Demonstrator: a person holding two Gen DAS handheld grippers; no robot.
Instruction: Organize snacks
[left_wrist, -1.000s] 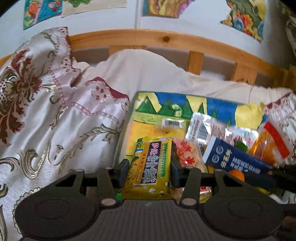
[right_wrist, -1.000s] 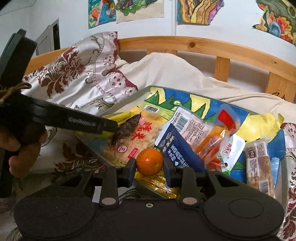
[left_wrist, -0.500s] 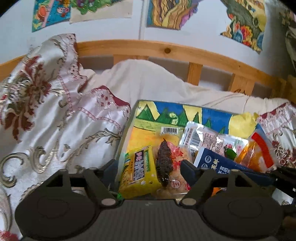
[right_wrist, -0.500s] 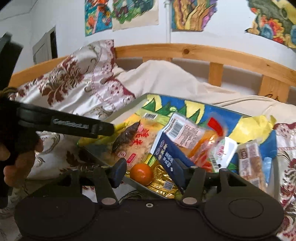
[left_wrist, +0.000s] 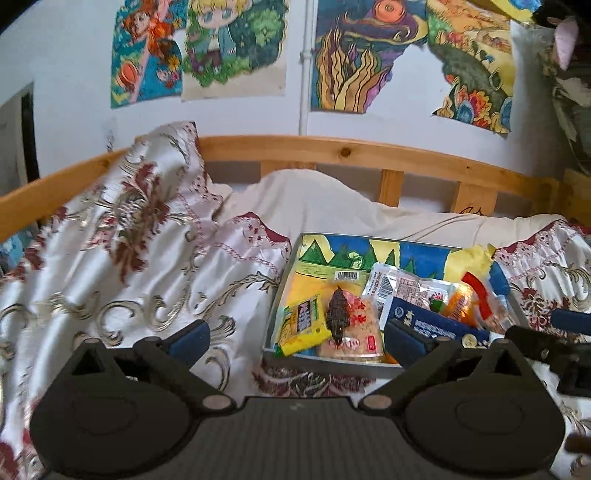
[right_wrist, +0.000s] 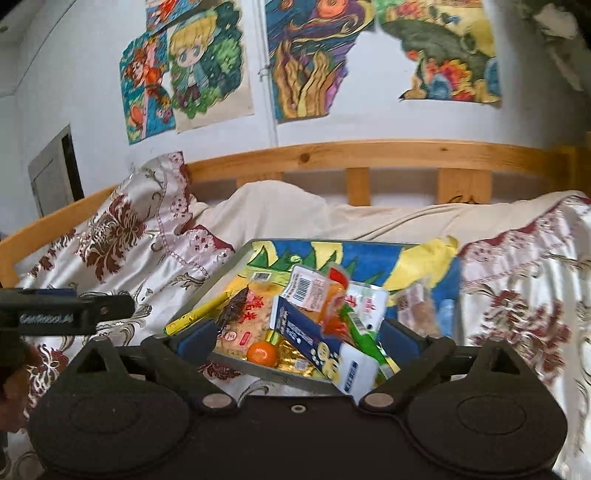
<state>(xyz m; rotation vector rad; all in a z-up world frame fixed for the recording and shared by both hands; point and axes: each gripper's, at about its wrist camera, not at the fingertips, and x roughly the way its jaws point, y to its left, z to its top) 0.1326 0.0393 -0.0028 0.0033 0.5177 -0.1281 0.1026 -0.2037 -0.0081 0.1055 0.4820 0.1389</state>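
Both the left claw (left_wrist: 295, 341) and right claw (right_wrist: 297, 338) gape wide, holding nothing, near the tray (right_wrist: 280, 374) on the bed. Its snacks look light, crinkly and slippery; pinch the yellow packet (left_wrist: 303, 325) by an edge. The orange (right_wrist: 262, 353) may roll; overlapping packets crowd it.

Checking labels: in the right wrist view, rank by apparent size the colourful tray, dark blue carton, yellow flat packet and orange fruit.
1. Colourful tray
2. Dark blue carton
3. Yellow flat packet, seen edge-on, so unsure
4. Orange fruit
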